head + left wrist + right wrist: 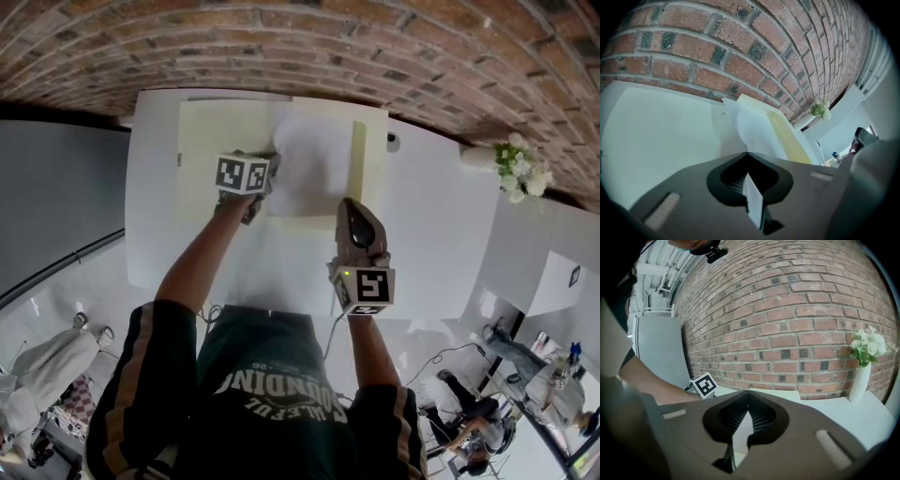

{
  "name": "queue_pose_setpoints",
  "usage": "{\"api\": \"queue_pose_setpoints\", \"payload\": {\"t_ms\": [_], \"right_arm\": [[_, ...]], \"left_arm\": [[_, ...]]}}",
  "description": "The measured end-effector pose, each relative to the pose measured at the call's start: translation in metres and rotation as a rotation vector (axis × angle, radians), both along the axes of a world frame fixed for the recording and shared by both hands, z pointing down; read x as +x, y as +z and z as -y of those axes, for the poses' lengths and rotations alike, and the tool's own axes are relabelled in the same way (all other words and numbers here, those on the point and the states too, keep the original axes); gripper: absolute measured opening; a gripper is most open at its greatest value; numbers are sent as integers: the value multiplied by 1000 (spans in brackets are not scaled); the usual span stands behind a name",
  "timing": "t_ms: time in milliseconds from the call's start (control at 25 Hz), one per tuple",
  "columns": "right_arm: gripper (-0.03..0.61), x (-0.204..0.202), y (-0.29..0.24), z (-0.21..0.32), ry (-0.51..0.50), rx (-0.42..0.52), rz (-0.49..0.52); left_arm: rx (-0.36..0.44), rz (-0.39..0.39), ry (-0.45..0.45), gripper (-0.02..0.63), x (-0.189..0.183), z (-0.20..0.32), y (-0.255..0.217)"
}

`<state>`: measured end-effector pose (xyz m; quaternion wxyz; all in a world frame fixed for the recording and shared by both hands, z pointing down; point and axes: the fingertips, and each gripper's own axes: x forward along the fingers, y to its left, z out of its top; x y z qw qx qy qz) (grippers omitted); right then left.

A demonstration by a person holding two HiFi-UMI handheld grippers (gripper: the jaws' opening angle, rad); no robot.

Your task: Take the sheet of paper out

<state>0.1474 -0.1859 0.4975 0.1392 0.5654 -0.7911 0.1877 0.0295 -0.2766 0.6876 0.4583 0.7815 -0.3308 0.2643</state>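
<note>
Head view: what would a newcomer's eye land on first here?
The white sheet of paper lying on a pale-yellow folder by the brick wall, its left edge pinched by the left gripper, jaws shut. The right gripper hangs nearer the person, jaws shut, empty.

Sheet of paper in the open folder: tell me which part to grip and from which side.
Grip the sheet of paper at its left edge, coming from the left over the bare half of the folder. That edge looks free and slightly lifted, thin enough for a pinch. The left gripper is shut there, apparently on it.
</note>
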Motion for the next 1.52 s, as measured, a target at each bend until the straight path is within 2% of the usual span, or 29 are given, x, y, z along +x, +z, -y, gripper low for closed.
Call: {"api": "queue_pose_setpoints", "payload": {"t_ms": [640, 1520], "right_arm": [[0, -17, -16, -4, -26, 30, 11], [0, -49, -49, -17, -78, 97, 2]], "left_arm": [[56, 58, -1, 11, -31, -7, -14], [150, 97, -27, 11, -77, -21, -52]]}}
